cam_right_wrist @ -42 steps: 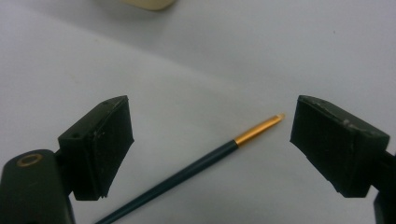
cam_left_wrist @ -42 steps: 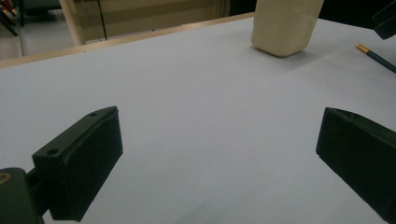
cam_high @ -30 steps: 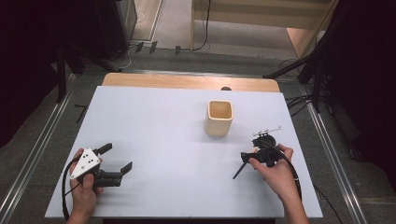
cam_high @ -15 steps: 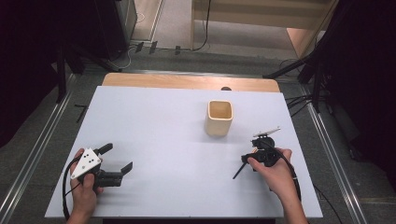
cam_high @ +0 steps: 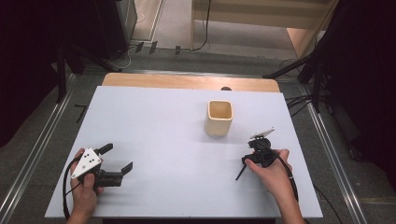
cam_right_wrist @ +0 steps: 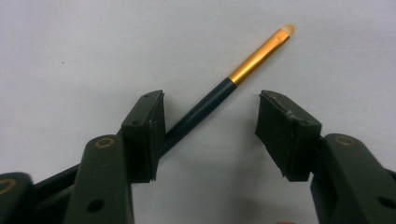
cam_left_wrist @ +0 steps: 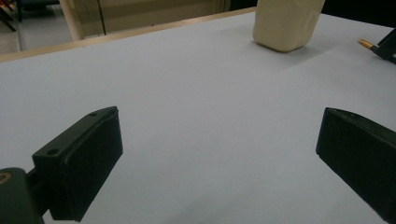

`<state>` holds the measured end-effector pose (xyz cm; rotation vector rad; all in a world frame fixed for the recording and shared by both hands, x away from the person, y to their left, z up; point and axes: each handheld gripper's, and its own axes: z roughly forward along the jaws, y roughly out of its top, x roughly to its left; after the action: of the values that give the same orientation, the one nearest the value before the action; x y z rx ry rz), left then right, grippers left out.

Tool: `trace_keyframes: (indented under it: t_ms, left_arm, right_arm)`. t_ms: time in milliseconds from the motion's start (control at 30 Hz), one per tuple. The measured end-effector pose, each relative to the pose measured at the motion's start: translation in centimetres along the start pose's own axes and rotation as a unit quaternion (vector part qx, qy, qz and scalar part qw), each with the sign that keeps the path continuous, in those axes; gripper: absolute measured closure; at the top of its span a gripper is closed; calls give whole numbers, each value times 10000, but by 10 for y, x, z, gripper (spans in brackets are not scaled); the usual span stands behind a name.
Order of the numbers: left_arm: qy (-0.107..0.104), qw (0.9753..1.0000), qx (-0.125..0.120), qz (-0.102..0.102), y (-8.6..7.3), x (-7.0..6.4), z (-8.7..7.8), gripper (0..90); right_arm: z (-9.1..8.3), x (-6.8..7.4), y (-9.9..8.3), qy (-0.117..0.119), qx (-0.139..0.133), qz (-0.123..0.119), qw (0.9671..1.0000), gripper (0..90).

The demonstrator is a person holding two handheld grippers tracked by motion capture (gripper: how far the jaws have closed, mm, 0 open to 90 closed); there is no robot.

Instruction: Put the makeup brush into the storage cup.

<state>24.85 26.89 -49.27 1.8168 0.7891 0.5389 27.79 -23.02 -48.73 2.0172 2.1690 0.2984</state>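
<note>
A paintbrush [cam_right_wrist: 205, 105] with a dark handle, gold ferrule and pale tip lies slanted on the white table. My right gripper [cam_right_wrist: 211, 108] is open and straddles it. The handle rests against the left jaw, while the right jaw stands apart from it. In the high view the right gripper [cam_high: 255, 155] points down at the table's right side, and the brush handle [cam_high: 240, 173] sticks out toward the near edge. My left gripper [cam_high: 119, 157] lies at the near left, open, with nothing between its jaws [cam_left_wrist: 219, 140]. A cream cup [cam_high: 219, 117] stands upright right of centre.
The white tabletop [cam_high: 159, 126] spreads wide between the two hands. From the left gripper view the cup [cam_left_wrist: 287, 23] is far ahead, with the brush tip [cam_left_wrist: 365, 44] to its right. A wooden strip [cam_high: 187, 81] edges the table's far side.
The right gripper has shifted very slightly toward the near edge. The left hand and the cup stay where they were.
</note>
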Motion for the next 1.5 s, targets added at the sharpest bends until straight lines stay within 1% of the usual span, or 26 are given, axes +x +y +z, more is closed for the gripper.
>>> trace_keyframes:
  t_ms: [100,233,267,300,333,367,400,433,467,633,700,800,833,867,967,1000,1033,1100,1167,1233,1267,1333,1400,1433,1467,1500]
  left_arm:
    - [2,10000,2,2,0,0,0,10]
    - [1,10000,3,0,0,0,0,9]
    - [-1,10000,1,-1,0,0,0,9]
    - [-2,10000,5,-2,0,0,0,9]
    - [-5,10000,7,4,0,0,0,9]
    - [-1,10000,13,-1,0,0,0,9]
    - [6,10000,27,9,0,0,1,9]
    - [6,10000,36,20,0,0,1,9]
    - [1,10000,34,23,0,-1,1,9]
    - [-7,10000,35,39,0,-1,1,10]
    - [-5,10000,45,53,0,-1,1,9]
    - [-10,10000,44,42,0,-1,1,9]
    - [-13,10000,38,33,0,-1,1,9]
    - [-13,10000,35,35,0,-1,1,9]
    - [-16,10000,37,27,0,0,2,10]
    - [-16,10000,34,23,0,0,2,10]
    - [-14,10000,33,25,0,0,1,10]
    - [-11,10000,27,20,0,0,1,9]
    - [-10,10000,26,21,0,0,1,10]
    - [-12,10000,28,19,0,0,1,9]
    - [-12,10000,28,19,0,0,1,9]
    - [-12,10000,23,18,0,0,1,10]
    - [-11,10000,25,7,0,0,1,10]
    - [-10,10000,20,4,0,0,1,10]
    - [-12,10000,24,3,0,0,1,10]
    - [-12,10000,24,3,0,0,1,10]
  right_arm:
    - [0,0,-1,1,-38,6,10000,470]
    - [-2,-7,-1,-23,-65,184,9998,659]
    - [-2,-10,-2,-51,-87,201,9997,732]
    - [-2,-10,-2,-51,-87,201,9997,732]
    - [-2,-11,-2,-77,-92,194,9997,753]
    - [-2,-9,-2,-133,-96,113,9998,790]
    - [-2,-8,-2,-120,-96,82,9998,817]
    - [-1,-8,-2,-99,-106,-50,9999,839]
    - [-1,-8,-2,-99,-106,-50,9999,839]
    - [-1,-12,-1,77,-49,75,9999,842]
    - [-1,-14,-2,167,-82,112,9998,843]
    - [-1,-16,-3,220,-135,100,9996,843]
    - [-1,-16,-3,220,-135,100,9996,843]
    - [-2,-17,-3,203,-221,115,9995,843]
    - [-3,-17,-3,204,-312,140,9992,843]
    - [-6,-18,-3,200,-525,179,9983,843]
    - [-8,-18,-3,217,-609,181,9977,843]
    - [-13,-17,-4,208,-894,145,9957,843]
    - [-16,-16,-5,230,-1076,115,9939,843]
    - [-19,-15,-6,247,-1326,100,9908,843]
    - [-19,-15,-6,247,-1326,100,9908,843]
    - [-22,-14,-7,316,-1631,89,9861,843]
    - [-24,-14,-8,276,-1898,58,9814,843]
    - [-24,-14,-8,276,-1898,58,9814,843]
    - [-27,-15,-9,287,-2150,59,9762,843]
    - [-28,-14,-10,301,-2242,75,9741,843]
